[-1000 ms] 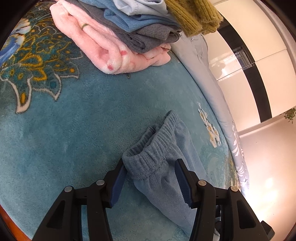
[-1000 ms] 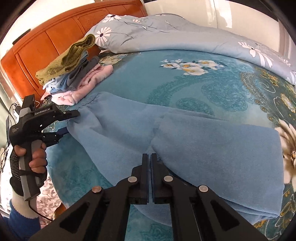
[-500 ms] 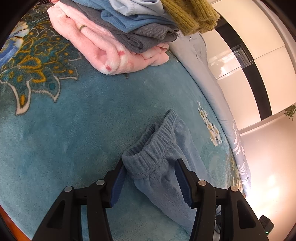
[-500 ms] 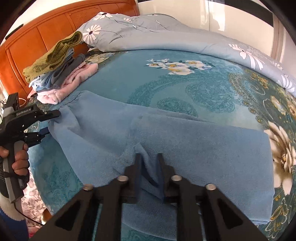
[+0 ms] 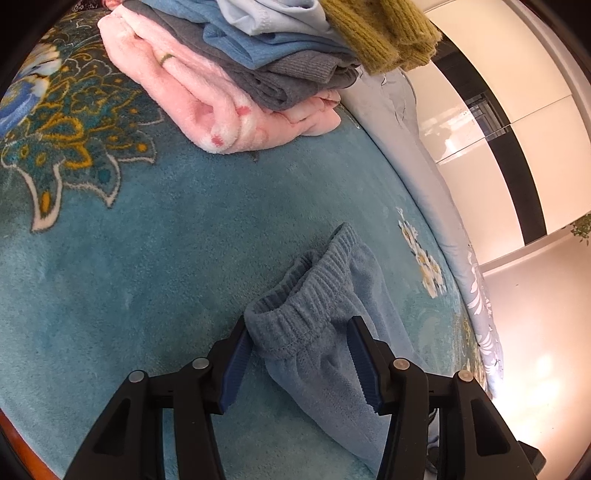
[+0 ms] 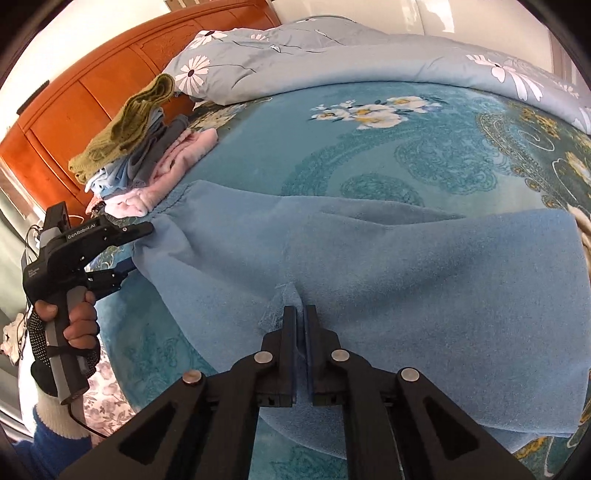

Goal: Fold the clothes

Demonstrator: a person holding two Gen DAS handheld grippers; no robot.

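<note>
Right wrist: tongs (image 6: pixel 300 314) reclosed (on trousers (image 6: pixel 369 258))

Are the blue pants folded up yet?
No, mostly spread out. The pants lie flat across the bed, waistband to hem, unlike the folded pile.

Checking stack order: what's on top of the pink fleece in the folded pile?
On the pink fleece lie a grey knit, blue garments, a pale blue piece, then an olive knit on top. Anything tucked between layers is covered.
</note>
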